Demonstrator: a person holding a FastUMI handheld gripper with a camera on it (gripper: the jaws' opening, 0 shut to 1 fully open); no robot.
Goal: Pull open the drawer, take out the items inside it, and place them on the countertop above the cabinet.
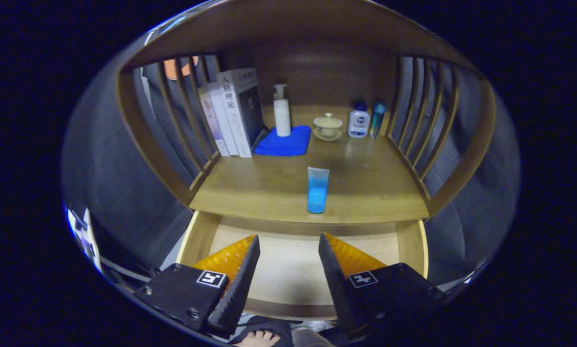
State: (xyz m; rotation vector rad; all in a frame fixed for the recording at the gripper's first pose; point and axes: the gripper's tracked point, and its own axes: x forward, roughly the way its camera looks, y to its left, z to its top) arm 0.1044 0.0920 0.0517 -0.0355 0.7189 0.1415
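The hand-held gripper is spread apart and holds nothing. Its fingers hang over the pulled-out drawer, which looks bare inside. Just beyond them, a blue tube stands upright on the wooden desk. Far back sit books, a pump bottle on a blue cloth, a lidded cup and two small bottles. Slatted wooden sides rise left and right.

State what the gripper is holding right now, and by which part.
Nothing is held. The gripper is open, its fingers apart over the pulled-out drawer with only bare drawer bottom between them. The blue tube stands beyond them on the countertop, untouched.
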